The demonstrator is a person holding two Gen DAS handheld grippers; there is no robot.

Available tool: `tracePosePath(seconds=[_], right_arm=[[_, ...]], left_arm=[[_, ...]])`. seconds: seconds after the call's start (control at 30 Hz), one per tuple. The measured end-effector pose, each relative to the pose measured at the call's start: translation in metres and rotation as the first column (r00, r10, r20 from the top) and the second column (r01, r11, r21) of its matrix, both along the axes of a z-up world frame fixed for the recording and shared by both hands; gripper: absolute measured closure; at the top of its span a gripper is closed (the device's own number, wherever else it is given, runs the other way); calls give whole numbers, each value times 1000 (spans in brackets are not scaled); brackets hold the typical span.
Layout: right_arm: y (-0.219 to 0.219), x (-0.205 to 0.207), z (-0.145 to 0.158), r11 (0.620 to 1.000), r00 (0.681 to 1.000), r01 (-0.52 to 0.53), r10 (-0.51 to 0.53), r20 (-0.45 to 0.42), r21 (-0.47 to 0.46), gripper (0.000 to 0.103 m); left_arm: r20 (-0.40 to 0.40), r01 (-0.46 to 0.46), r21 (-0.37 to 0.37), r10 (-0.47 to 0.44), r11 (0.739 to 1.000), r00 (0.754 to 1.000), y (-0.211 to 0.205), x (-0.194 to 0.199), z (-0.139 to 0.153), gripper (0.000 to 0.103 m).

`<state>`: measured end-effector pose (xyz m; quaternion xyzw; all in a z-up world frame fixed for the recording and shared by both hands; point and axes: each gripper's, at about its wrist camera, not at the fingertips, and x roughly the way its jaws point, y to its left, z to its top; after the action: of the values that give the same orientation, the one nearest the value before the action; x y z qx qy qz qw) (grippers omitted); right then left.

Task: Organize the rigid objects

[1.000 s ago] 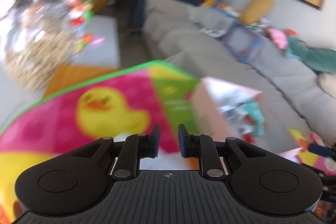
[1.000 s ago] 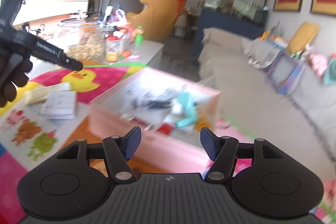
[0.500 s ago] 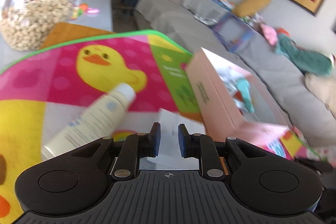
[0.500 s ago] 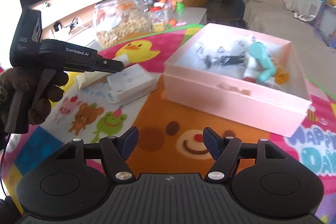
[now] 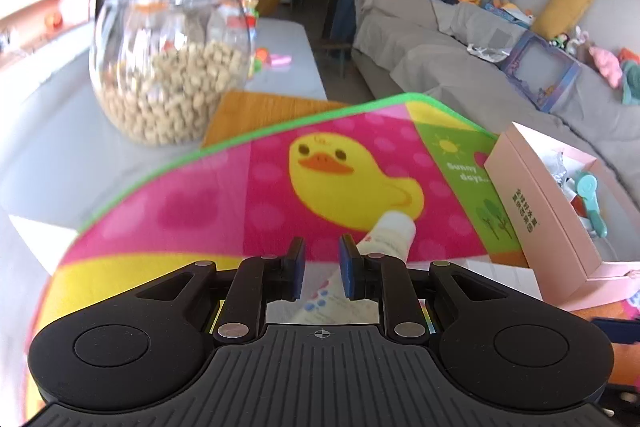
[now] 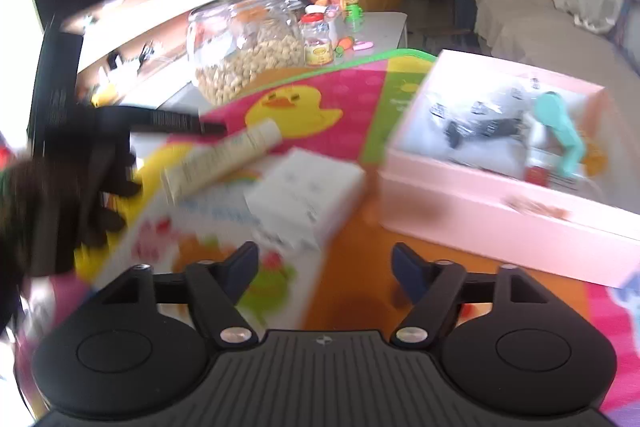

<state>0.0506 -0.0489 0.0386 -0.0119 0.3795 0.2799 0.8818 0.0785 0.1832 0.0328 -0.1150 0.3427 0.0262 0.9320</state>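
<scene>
A cream tube (image 5: 386, 237) lies on the colourful play mat (image 5: 248, 195), just under and right of my left gripper (image 5: 321, 267), whose jaws stand a narrow gap apart and hold nothing. The tube also shows in the right wrist view (image 6: 224, 157), with the left gripper (image 6: 216, 127) hovering at its far end. A white carton (image 6: 308, 193) lies next to the tube. An open pink box (image 6: 496, 183) with a teal tool (image 6: 562, 131) and other small items sits on the right. My right gripper (image 6: 324, 269) is open and empty above the mat.
A large glass jar of pellets (image 5: 168, 63) stands at the mat's far edge, with small bottles and toys (image 6: 320, 39) behind it. A grey sofa (image 5: 460, 51) with clutter runs along the right. The pink box also shows in the left wrist view (image 5: 552, 223).
My left gripper has moved left and lower over the tube, which now lies under its fingers. My right gripper has swung left toward the white carton and tube.
</scene>
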Motion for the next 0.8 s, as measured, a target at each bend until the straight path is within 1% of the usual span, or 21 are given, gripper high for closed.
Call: tracePosePath(seconds=[0.1,0.17,0.23,0.33,0.43,0.5,0.6,0.7,0.73,0.77,0.8], right_arm=[[28,15,-6,1000,999,-16,15,-49,-21,24],[42,22,-10,999,998,-5,2,-68,-44,24],[51,29,-13,997,997,35,-39,-61,-71,24],[57,34,-17,993,996,77,-79,-26,-84,24],[47,31,-18,996,996,79,-81,-35,-48,27],[35,24,-16,998,997,52,-54,-51,-34,31],[7,7,-13,1000,997,9,-10,-76,-14,33],[-26,-16,-12,1000,998,6,-8,-66,-20,35],[-36,-23,-11,1000,999,8,-10,-52,-28,42],[-45,-30,-11,999,999,15,-17,-40,-49,59],[-53,-35,-12,996,999,36,-38,-22,-82,63]], left_arm=[[-17,40,-32,-41,999,999,2,-7,-4,83],[-21,67,-18,-67,998,998,-1,-11,-7,82],[-23,78,-3,-78,997,997,-3,-14,-8,82],[-25,75,-5,-75,997,997,-4,-15,-7,82],[-20,73,0,-73,997,997,-7,-18,-4,82],[-21,65,4,-65,998,998,-10,-19,-3,82],[-28,54,15,-54,998,998,-16,-19,0,82],[-37,40,39,-39,998,999,-25,-17,2,83],[-37,37,47,-36,998,999,-28,-17,3,83],[-37,34,52,-32,998,999,-30,-16,5,83],[-36,32,56,-30,998,999,-33,-15,7,83]])
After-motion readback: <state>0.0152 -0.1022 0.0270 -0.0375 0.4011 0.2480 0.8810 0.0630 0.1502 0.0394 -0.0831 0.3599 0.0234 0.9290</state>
